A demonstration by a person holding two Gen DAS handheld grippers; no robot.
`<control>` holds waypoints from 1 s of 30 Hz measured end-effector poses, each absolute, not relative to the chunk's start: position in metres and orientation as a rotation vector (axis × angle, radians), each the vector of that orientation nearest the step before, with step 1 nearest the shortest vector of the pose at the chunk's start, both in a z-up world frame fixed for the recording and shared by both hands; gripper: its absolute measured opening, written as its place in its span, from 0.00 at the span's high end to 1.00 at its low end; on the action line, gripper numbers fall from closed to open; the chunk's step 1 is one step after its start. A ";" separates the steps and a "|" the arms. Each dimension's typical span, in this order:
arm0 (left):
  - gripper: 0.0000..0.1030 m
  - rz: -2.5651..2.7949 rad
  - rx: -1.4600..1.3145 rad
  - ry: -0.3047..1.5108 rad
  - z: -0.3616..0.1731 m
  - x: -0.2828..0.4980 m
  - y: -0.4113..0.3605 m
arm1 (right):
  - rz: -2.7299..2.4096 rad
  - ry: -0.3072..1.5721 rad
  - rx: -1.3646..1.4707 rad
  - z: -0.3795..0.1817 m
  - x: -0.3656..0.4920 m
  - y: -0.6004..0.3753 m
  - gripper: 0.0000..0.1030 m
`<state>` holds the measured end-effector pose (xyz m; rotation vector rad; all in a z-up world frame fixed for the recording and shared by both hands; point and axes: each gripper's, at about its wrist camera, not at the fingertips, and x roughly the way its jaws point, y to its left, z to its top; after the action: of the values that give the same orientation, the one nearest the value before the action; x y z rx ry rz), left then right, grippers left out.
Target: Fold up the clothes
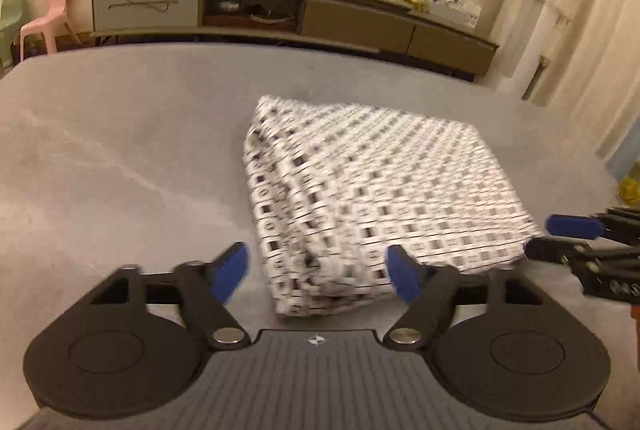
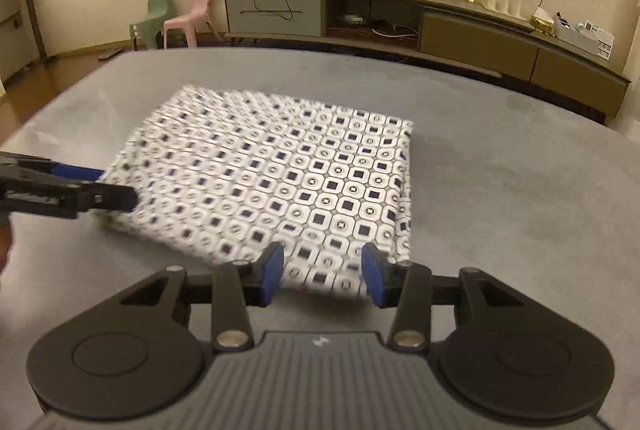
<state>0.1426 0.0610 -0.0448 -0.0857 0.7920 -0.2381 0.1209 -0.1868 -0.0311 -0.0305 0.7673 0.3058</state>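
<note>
Both tools hang low over the grey bench, aimed across it. The left tool has its fingers spread wide, holding nothing; the right tool is likewise parted and empty, its tips at the near edge of the folded patterned cloth. The cloth lies flat at mid-bench, roughly square, so no long axis is clear. Only the left view shows its bunched fold at 7 o'clock; the right view shows its flat top.

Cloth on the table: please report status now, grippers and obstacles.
Left gripper open, right gripper open, both at near edge. Cloth folded into a rectangle, flat on table. Nothing in the way.
</note>
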 end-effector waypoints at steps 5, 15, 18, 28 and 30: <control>0.01 -0.224 -0.071 0.800 -0.041 0.119 0.040 | 0.273 0.785 -0.025 -0.029 0.091 -0.194 0.15; 0.01 -0.209 -0.066 0.823 -0.041 0.076 0.007 | 0.177 0.778 -0.012 -0.061 0.065 -0.182 0.15; 0.01 -0.218 -0.078 0.815 -0.040 0.068 0.002 | 0.174 0.766 -0.021 -0.063 0.065 -0.180 0.15; 0.01 -0.251 -0.114 0.743 -0.031 0.062 -0.011 | 0.167 0.734 -0.008 -0.061 0.068 -0.174 0.15; 0.01 -0.246 -0.133 0.698 -0.028 0.056 -0.008 | 0.162 0.734 -0.004 -0.061 0.067 -0.173 0.15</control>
<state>0.0555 -0.0080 -0.0282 -0.1326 0.6979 -0.2464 0.0667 -0.1728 -0.0613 -0.0042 0.7335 0.1624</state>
